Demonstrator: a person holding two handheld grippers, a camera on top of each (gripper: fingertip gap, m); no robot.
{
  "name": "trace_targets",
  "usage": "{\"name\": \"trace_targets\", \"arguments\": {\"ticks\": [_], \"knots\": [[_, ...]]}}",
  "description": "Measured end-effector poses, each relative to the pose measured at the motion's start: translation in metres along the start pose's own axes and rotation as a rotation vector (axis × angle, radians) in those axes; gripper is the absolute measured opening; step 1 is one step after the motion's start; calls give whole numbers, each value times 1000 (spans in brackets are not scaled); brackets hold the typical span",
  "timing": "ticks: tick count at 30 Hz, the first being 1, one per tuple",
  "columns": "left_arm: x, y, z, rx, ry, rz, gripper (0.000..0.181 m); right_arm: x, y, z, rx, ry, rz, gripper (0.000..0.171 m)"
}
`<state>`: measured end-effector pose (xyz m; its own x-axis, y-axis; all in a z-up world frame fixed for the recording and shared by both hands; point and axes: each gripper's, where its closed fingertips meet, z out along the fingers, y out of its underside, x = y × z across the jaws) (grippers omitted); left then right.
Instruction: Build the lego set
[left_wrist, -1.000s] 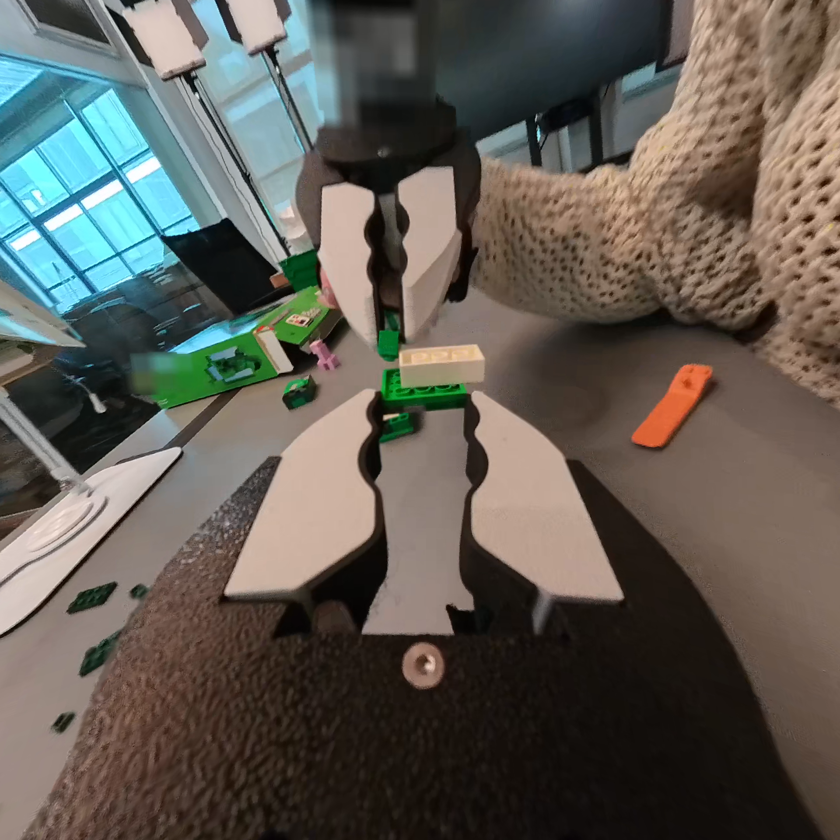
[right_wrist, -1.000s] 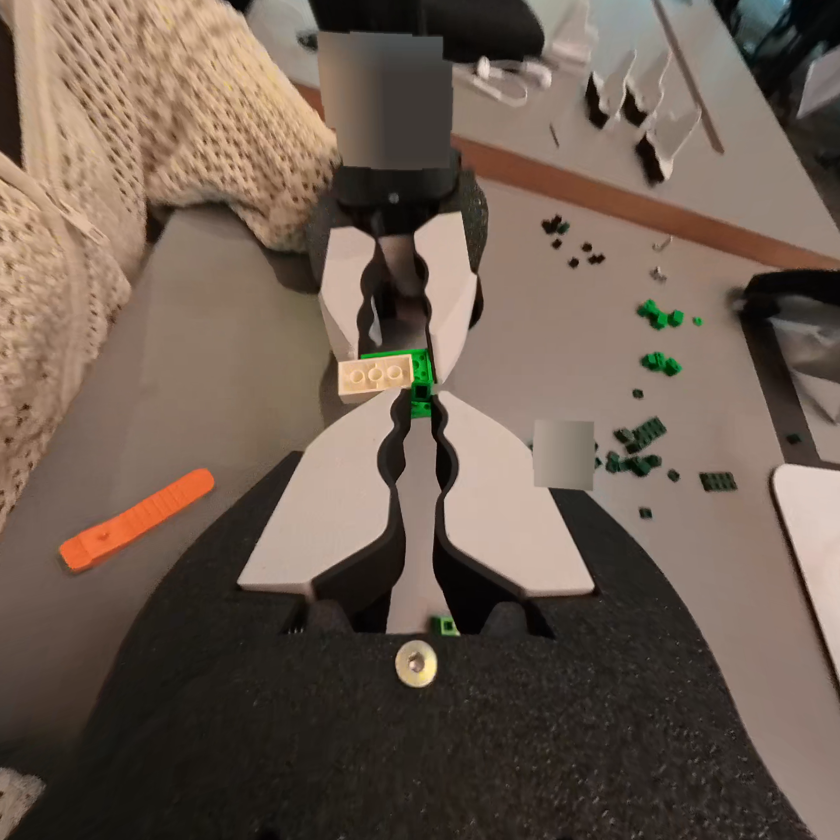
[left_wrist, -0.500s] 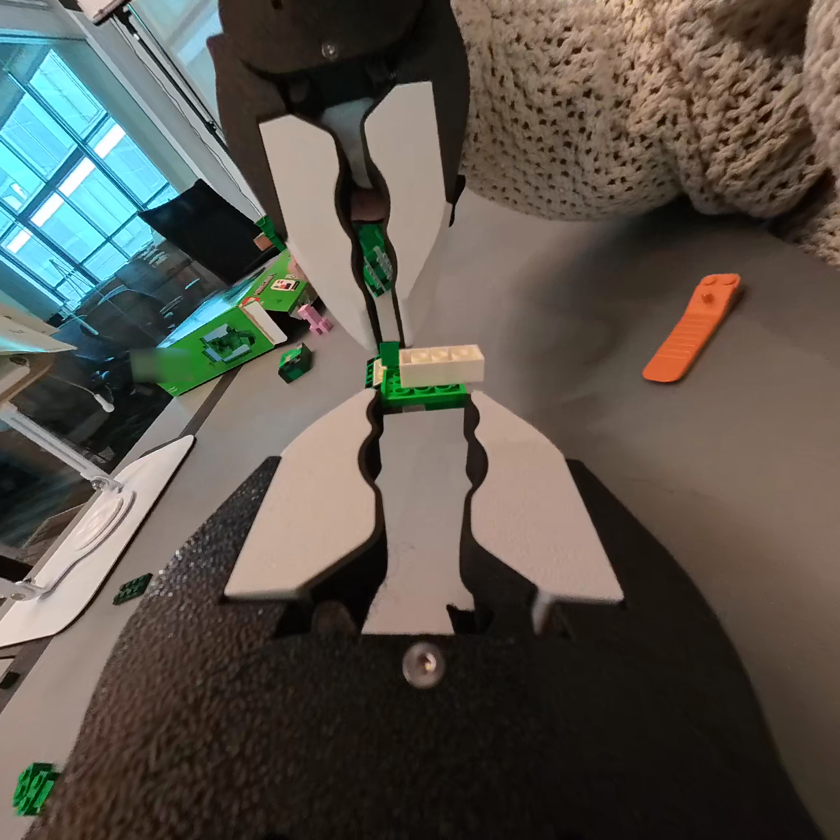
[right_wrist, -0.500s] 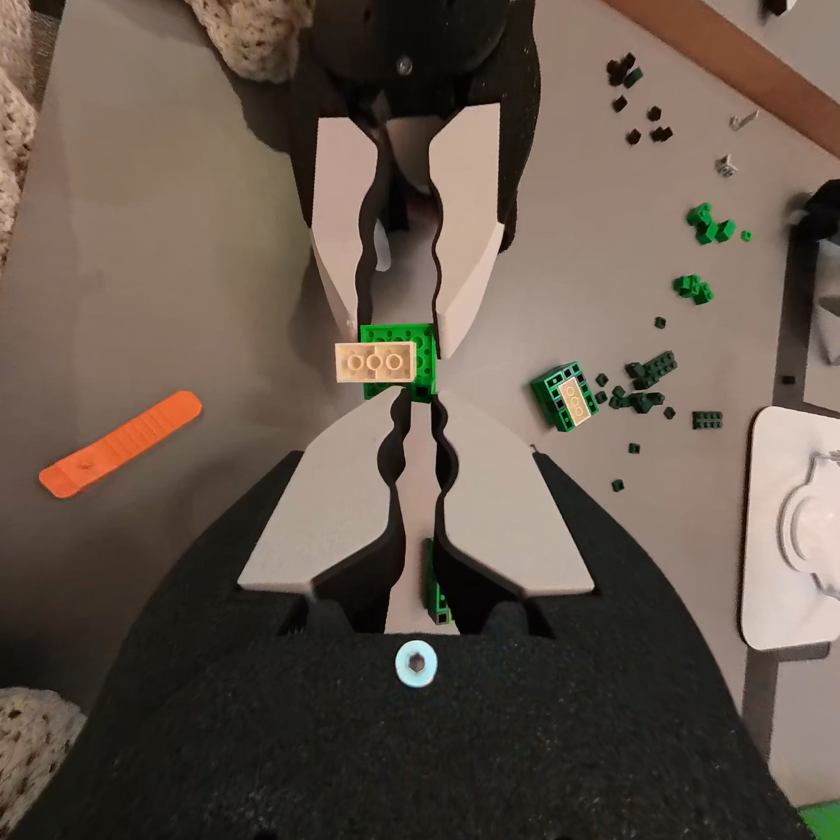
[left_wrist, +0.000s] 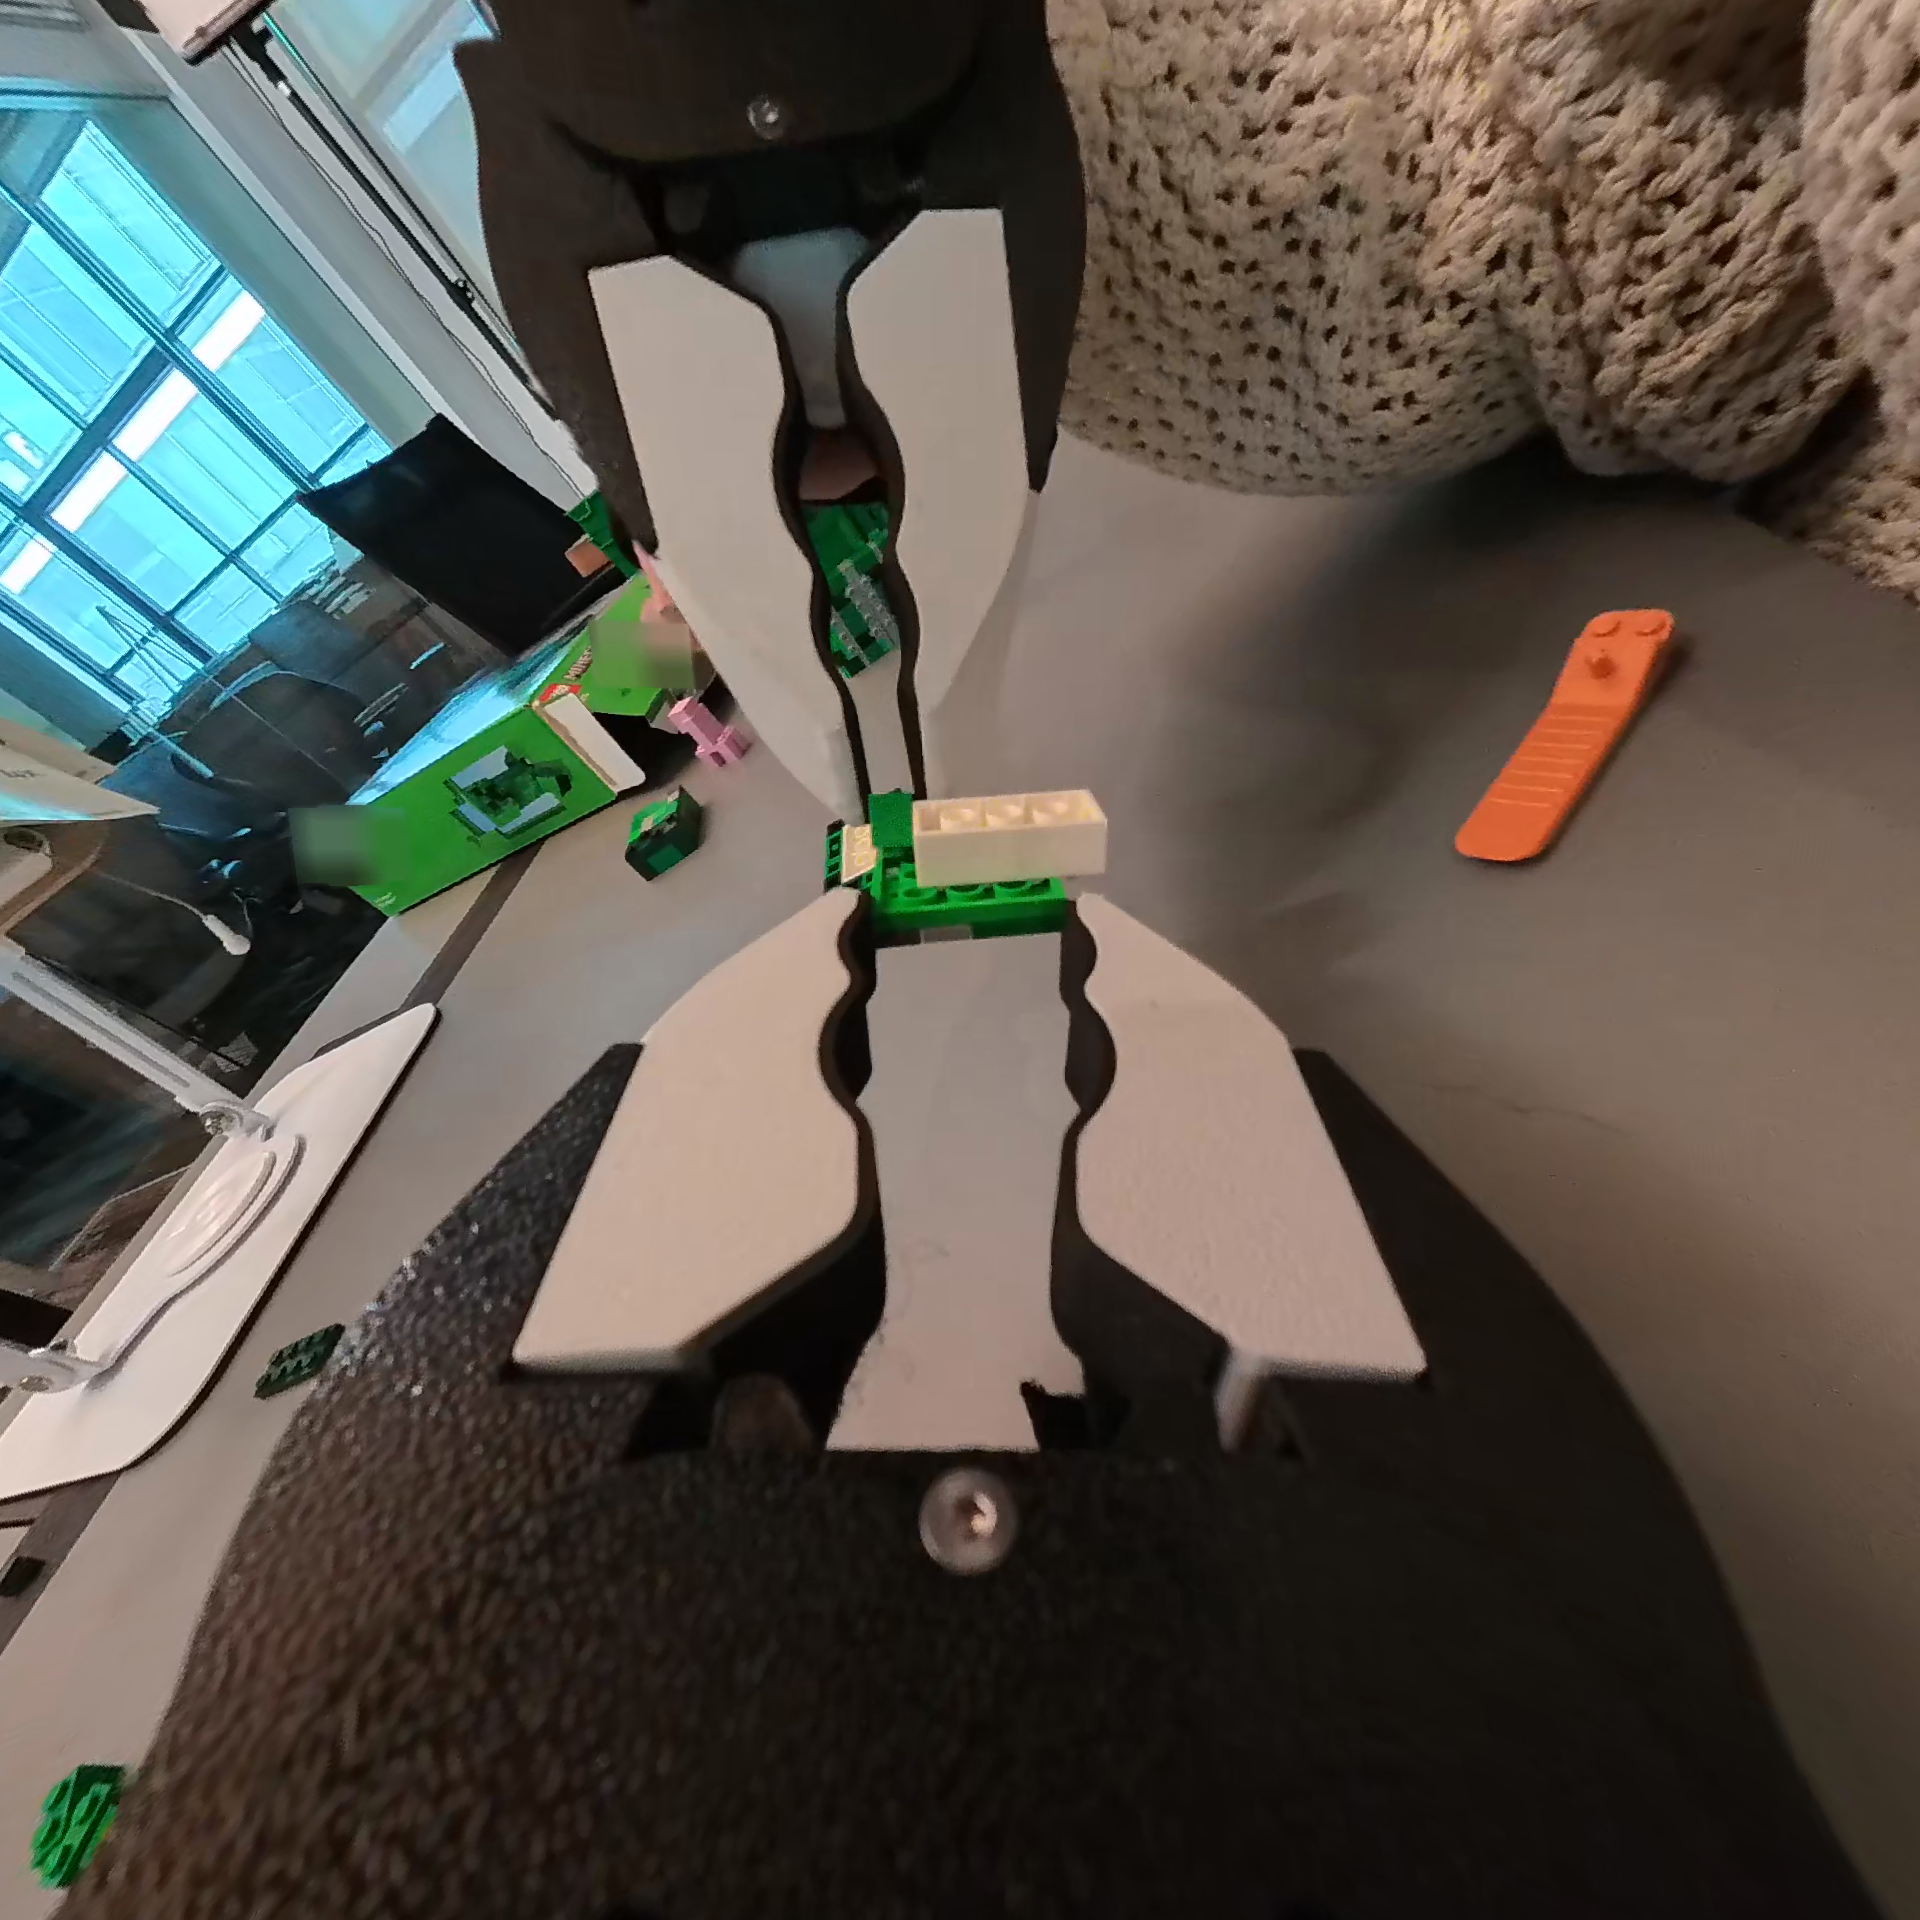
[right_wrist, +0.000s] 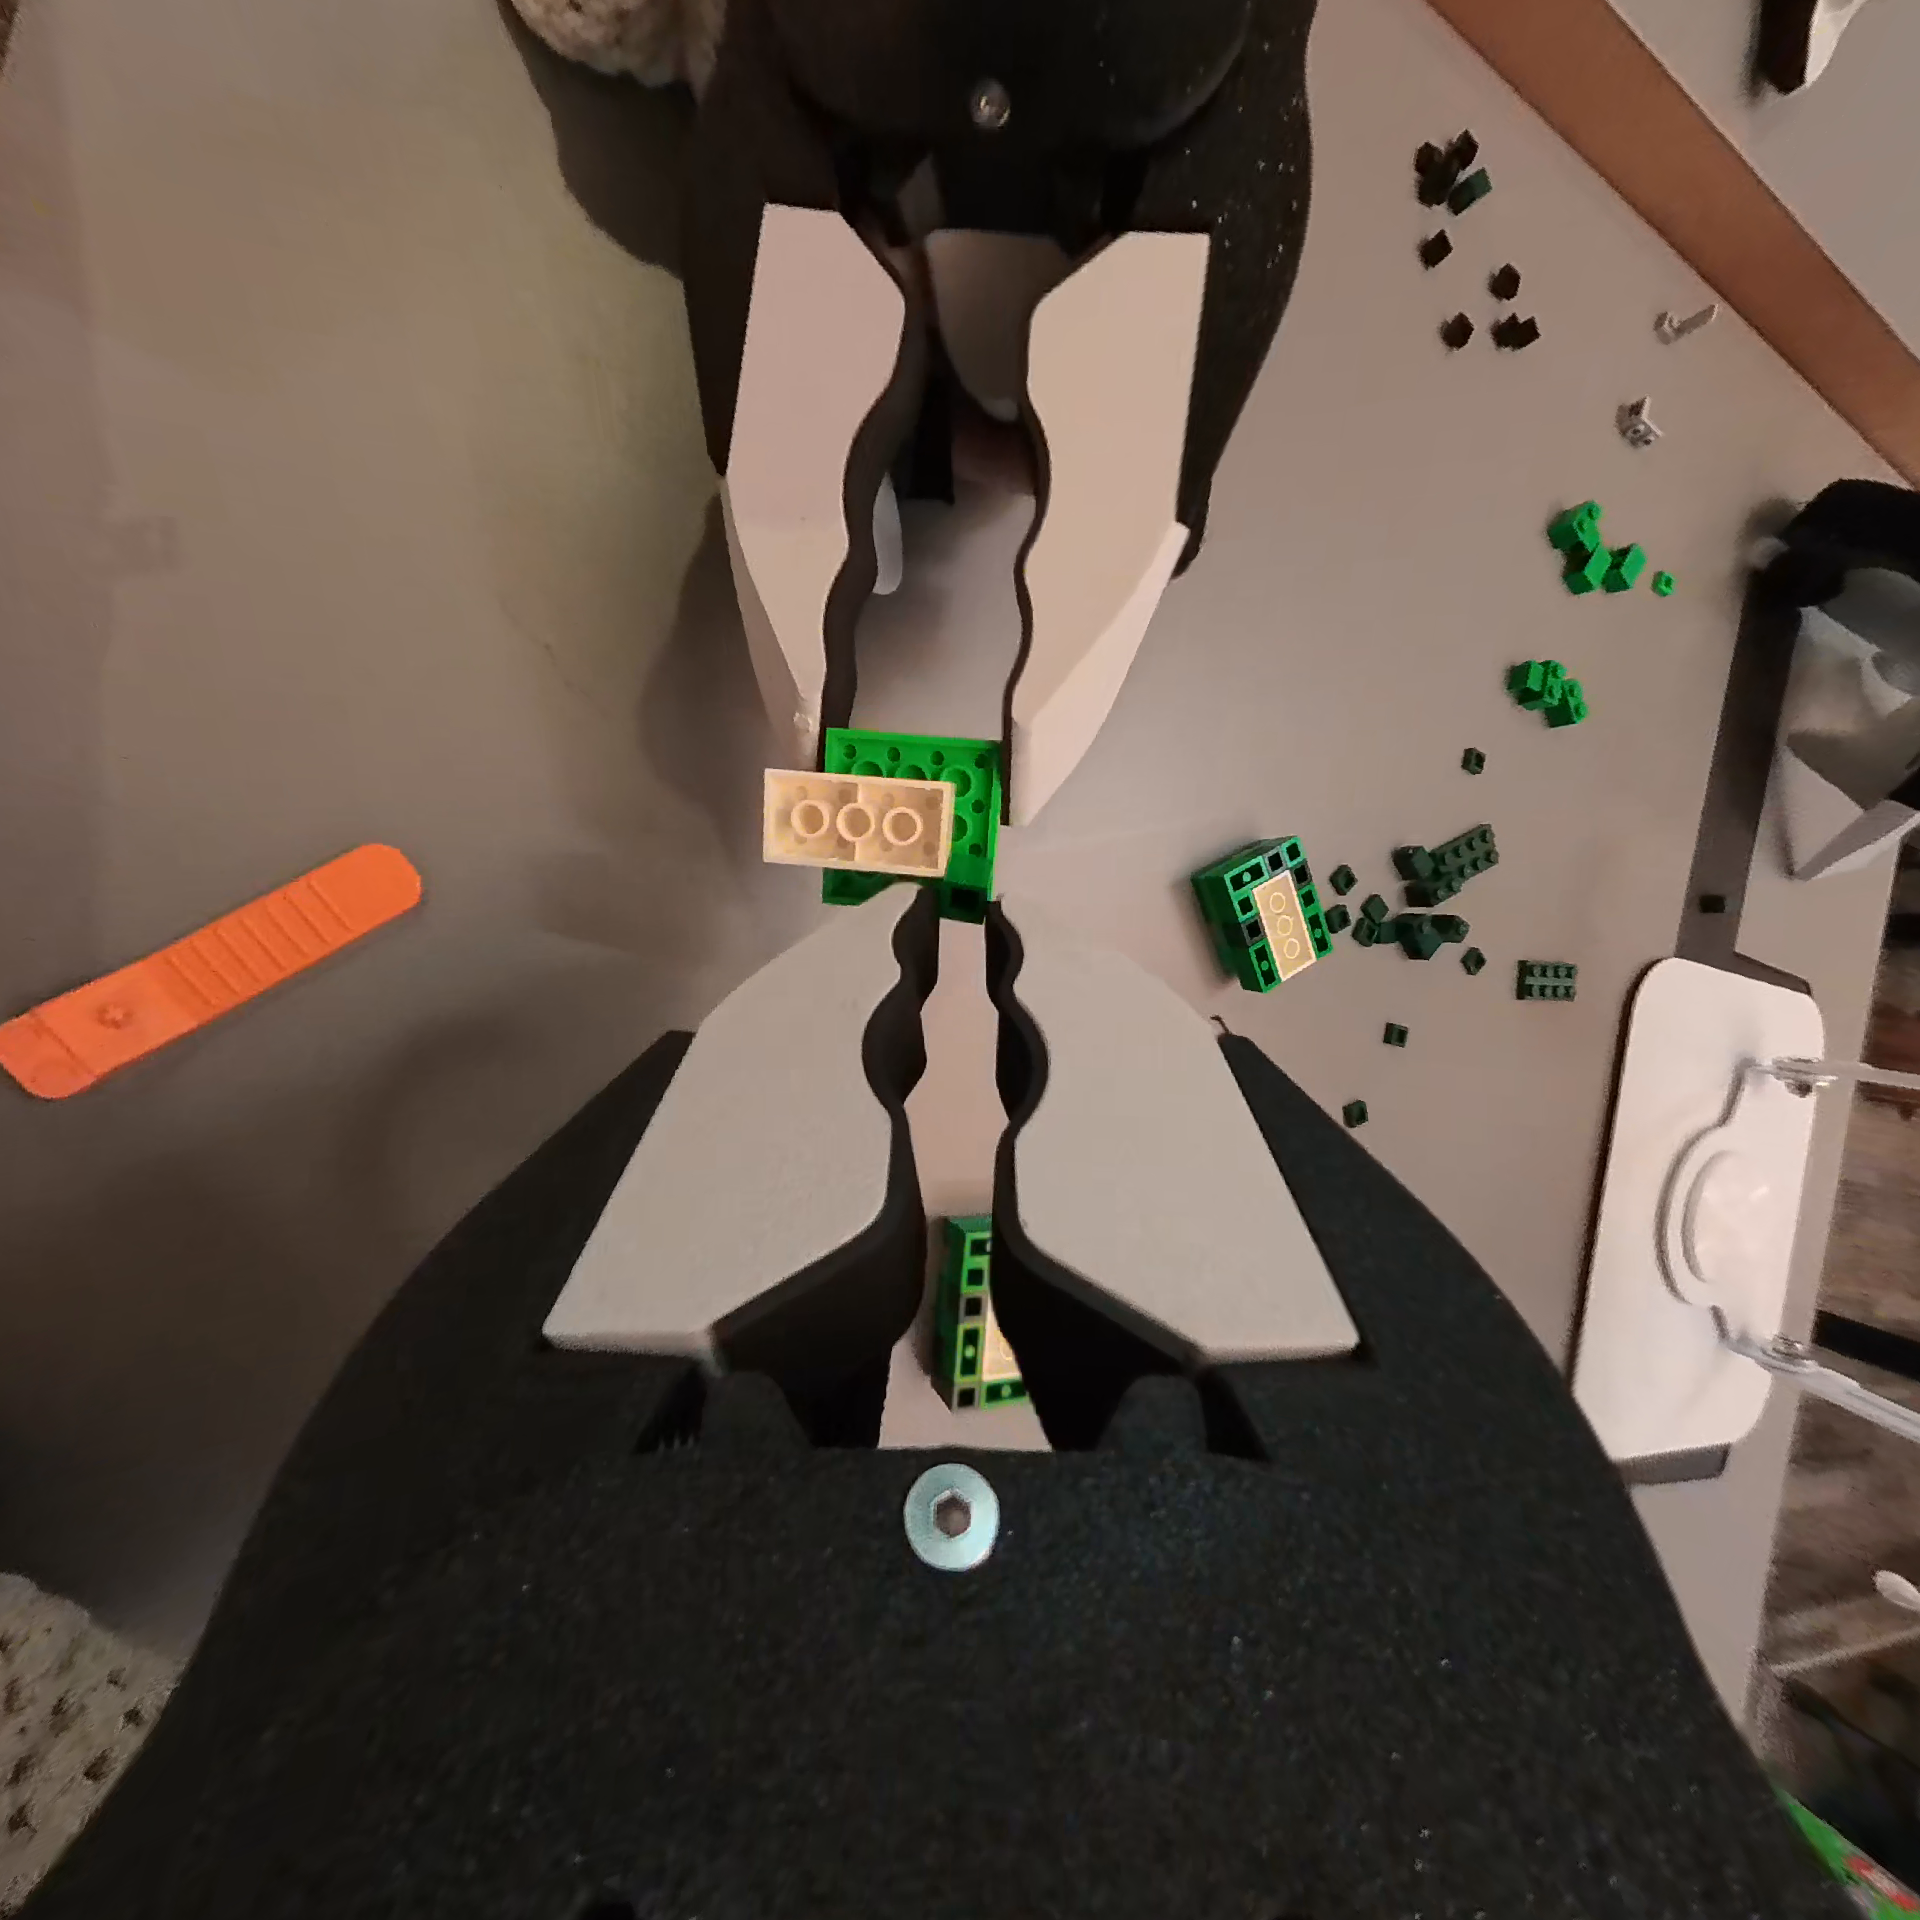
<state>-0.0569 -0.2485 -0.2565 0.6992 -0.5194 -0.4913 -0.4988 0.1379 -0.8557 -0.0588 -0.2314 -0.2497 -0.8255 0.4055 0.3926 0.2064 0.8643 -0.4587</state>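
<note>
My left gripper (left_wrist: 966, 914) is shut on a bright green plate (left_wrist: 971, 904) and holds it above the grey table. A white brick (left_wrist: 1008, 836) sits on the plate and overhangs one edge. My right gripper (right_wrist: 961, 909) is shut on a small dark green piece (right_wrist: 966, 902), which touches the plate's (right_wrist: 966, 790) corner next to the white brick (right_wrist: 857, 821). The two grippers face each other, tip to tip. In the left wrist view the right gripper (left_wrist: 878, 800) comes down from above. In the right wrist view the left gripper (right_wrist: 914, 743) reaches in from the top.
An orange brick separator (left_wrist: 1569, 748) (right_wrist: 208, 966) lies on the table. A small green sub-build (right_wrist: 1262, 925) (left_wrist: 665, 831) and several loose dark green pieces (right_wrist: 1444, 894) lie to one side. A green box (left_wrist: 488, 800), a white stand base (right_wrist: 1704, 1195) and a knitted sleeve (left_wrist: 1455, 260) are nearby. Less than 4 cm separates the two grippers' tips. Between my left fingertips and the orange brick separator (left_wrist: 1569, 748) there is roughly 12 centimeters. My right wrist view (right_wrist: 201, 932) looks at it from another angle.
My right gripper has swung over the plate to look down on it and has brought its small green piece against the plate's corner. The left gripper has kept its hold.
</note>
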Motion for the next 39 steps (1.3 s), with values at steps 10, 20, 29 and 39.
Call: {"name": "trace_targets", "arguments": {"ticks": [10, 20, 29, 39], "knots": [[-1, 0, 0, 4, -1, -4, 34, 1, 2, 0, -30, 19, -25, 8], [-3, -1, 0, 11, -8, -16, 34, 2, -2, 0, 3, 22, -26, 11], [-9, -3, -2, 40, -33, -52, 34, 7, -6, -3, 49, 55, -17, 15], [-29, -7, -10, 103, -113, -144, 34, 21, -11, -16, 133, 138, 3, 20]]}}
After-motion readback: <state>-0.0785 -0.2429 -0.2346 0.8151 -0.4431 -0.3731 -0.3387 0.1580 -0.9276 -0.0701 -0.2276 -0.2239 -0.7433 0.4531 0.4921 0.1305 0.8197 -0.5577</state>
